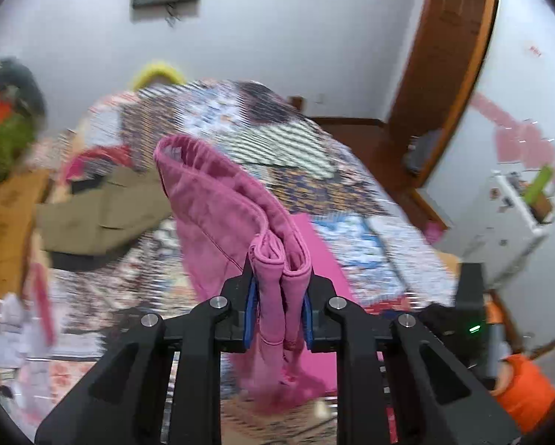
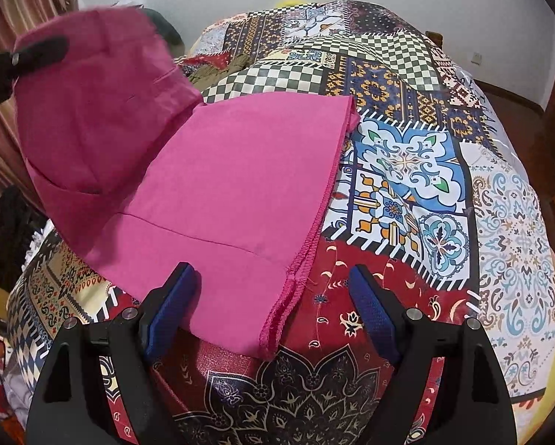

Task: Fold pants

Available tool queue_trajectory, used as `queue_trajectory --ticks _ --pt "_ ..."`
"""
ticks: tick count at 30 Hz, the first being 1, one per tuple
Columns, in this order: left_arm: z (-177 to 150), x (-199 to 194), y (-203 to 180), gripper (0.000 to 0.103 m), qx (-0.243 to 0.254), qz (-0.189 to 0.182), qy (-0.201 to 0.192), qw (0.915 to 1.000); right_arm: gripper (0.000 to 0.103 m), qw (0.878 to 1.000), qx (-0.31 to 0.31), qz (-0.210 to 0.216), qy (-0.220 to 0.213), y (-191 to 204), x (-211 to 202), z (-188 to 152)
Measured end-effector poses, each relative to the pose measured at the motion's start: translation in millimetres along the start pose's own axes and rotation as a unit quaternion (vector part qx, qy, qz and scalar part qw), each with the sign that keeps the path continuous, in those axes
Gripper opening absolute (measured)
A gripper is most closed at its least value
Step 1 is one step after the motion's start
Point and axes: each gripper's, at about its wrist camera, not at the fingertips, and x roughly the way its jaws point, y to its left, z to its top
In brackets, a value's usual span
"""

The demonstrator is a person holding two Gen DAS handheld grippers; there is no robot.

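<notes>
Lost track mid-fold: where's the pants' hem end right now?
In the right wrist view, the hem lies flat on the quilt, just ahead of the open right gripper, nearer its left finger.

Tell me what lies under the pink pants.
The patchwork bedspread lies under the flat part of the pants. The left gripper holds their other end up. Whatever the flat cloth covers is hidden.

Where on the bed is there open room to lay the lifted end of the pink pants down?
Free: bedspread right of the pink pants, past their stitched edge, and the red patch between the open right tongs. Crowded: the far left, where olive clothes lie and the left tongs hold the raised end.
</notes>
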Motion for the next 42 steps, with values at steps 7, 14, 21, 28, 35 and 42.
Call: queue_trajectory --ticks 7,14,21,28,35,42 --pt "4.1 42.4 -9.0 0.018 -0.035 -0.092 0.074 0.9924 0.082 1.000 0.001 0.004 -0.002 -1.0 0.0 -0.8" --pt "-7.9 61.2 -18.7 0.024 -0.034 -0.116 0.115 0.9860 0.082 1.000 0.001 0.010 -0.004 -2.8 0.9 -0.9" --pt "-4.5 58.9 -14.0 0.077 0.000 -0.068 0.107 0.9920 0.082 1.000 0.004 0.013 -0.007 -4.2 1.2 -0.5" --pt "19.7 89.5 32.0 0.078 0.013 0.050 0.115 0.9920 0.082 1.000 0.003 -0.003 -0.019 -3.3 -4.3 -2.4" --pt "43.0 146.6 77.9 0.078 0.009 0.118 0.157 0.9806 0.082 0.998 0.014 -0.028 -0.047 -12.9 -16.2 -4.4" --pt "44.5 198.9 91.0 0.082 0.009 0.141 0.190 0.9715 0.082 0.996 0.058 -0.048 -0.046 -37.2 -14.7 -6.1"
